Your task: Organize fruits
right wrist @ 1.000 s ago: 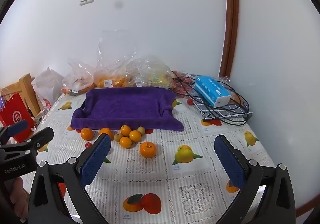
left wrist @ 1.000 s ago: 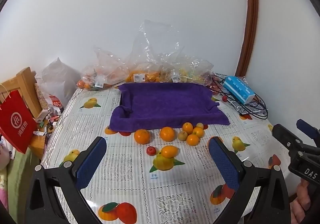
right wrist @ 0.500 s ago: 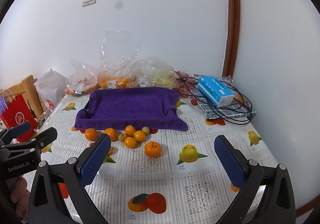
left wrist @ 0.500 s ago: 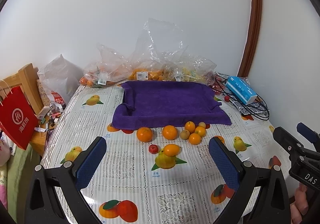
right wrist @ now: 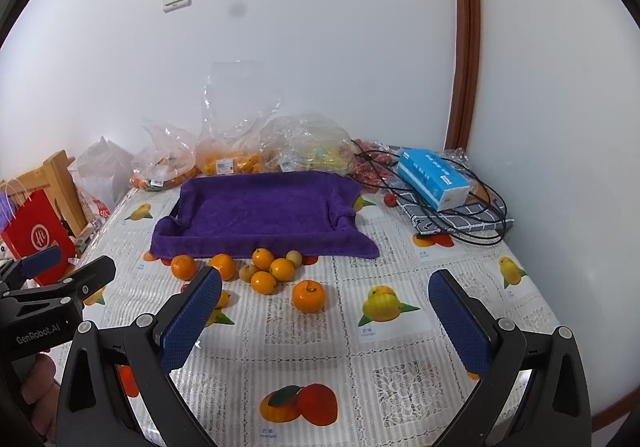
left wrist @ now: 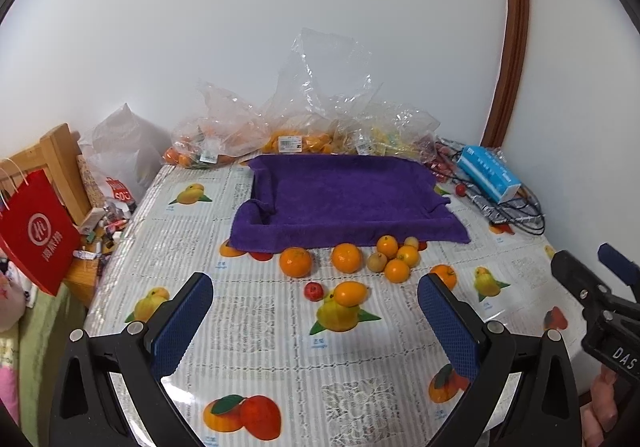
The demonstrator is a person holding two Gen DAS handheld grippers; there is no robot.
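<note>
Both the left gripper (left wrist: 316, 321) and the right gripper (right wrist: 325, 315) hang spread wide and empty, reading "DAS" and "GenRobot.AI"; beyond them the oranges (right wrist: 308, 296) lie loose on the tablecloth (right wrist: 400, 379), before the purple towel-lined tray (right wrist: 260, 207); round, firm, likely to roll, best pinched across the middle; farther off, labelled bags (left wrist: 288, 143)

A deep purple towel (left wrist: 352, 199) lies beside bright orange fruits (left wrist: 346, 257). The tablecloth (left wrist: 256, 339) is white lace-patterned with printed fruit pictures. Gripper pads (right wrist: 192, 321) are blue.
</note>
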